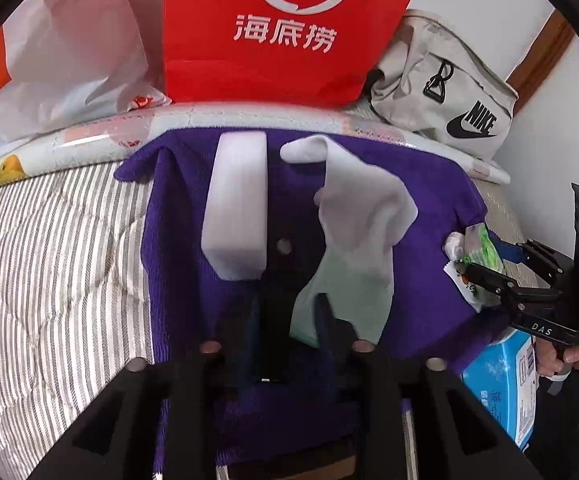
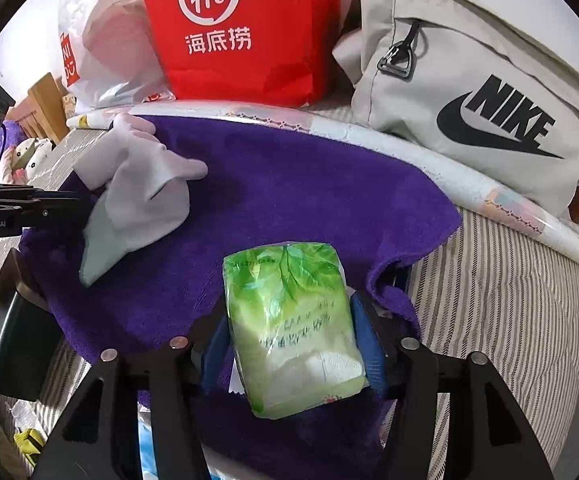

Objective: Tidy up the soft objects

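Between the blue pads of the right gripper (image 2: 291, 344), a green plastic-wrapped tissue pack (image 2: 293, 328) is clamped across its short sides; its long axis runs straight forward along the fingers, over the near edge of the purple fleece towel (image 2: 309, 184). The left gripper (image 1: 289, 320) pinches the cuff end of a limp white sock (image 1: 353, 216); the sock's length leads away from the fingers toward the far edge of the towel, toe end folded over.

Key relation: the open part of the towel lies directly ahead of the tissue pack, and the sock is off to its left, near but not touching. Just beside the sock in the left wrist view sits a white foam block (image 1: 239, 208), long axis parallel to it. The left gripper is the nearer one to block and sock; the right is nearer the towel's bare right half. Judgement: both items are likely to be set down in a row on the towel.

Surface: towel spread on a grey-and-white striped quilt (image 1: 49, 248). Behind it a patterned white roll (image 2: 449, 168), a red paper bag with a "Hi" logo (image 1: 285, 28), a white plastic bag (image 1: 61, 64), and a beige Nike pouch (image 2: 477, 92) against a white wall. A blue-and-white box (image 1: 501, 380) sits low at right.
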`<action>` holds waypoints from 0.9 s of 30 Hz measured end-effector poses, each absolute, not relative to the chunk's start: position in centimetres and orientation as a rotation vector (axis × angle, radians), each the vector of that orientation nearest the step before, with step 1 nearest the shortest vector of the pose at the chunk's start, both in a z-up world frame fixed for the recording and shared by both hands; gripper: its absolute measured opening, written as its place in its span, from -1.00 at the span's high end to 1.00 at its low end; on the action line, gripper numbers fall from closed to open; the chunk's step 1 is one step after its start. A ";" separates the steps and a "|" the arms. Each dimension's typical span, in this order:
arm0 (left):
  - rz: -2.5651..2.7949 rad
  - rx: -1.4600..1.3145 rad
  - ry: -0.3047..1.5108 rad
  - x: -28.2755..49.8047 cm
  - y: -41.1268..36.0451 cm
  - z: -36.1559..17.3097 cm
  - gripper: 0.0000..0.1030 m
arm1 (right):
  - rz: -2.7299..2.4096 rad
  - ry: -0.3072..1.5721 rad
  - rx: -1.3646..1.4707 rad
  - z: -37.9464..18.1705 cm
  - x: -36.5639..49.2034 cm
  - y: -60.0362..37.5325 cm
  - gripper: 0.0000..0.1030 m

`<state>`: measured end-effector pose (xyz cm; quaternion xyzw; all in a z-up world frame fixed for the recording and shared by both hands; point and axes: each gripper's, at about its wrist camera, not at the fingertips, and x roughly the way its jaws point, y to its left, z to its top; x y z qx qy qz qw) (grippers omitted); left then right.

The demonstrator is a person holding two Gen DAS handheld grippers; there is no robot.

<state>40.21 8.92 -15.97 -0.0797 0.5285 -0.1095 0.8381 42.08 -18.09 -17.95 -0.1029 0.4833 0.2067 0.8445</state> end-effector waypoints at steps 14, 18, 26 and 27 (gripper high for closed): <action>-0.175 -0.157 1.083 36.7 9.7 -12.9 0.10 | 0.471 1.049 -0.026 -14.9 40.8 -20.3 -0.44; -0.163 -0.147 1.046 34.1 9.9 -11.2 0.10 | 0.460 1.001 -0.013 -12.8 38.7 -21.0 -0.44; -0.143 -0.158 0.964 26.5 10.5 -9.0 0.11 | 0.469 0.909 -0.019 -9.7 32.0 -21.6 -0.43; -0.139 -0.164 0.965 25.4 10.6 -9.1 0.11 | 0.469 0.896 -0.019 -9.5 30.8 -21.7 -0.43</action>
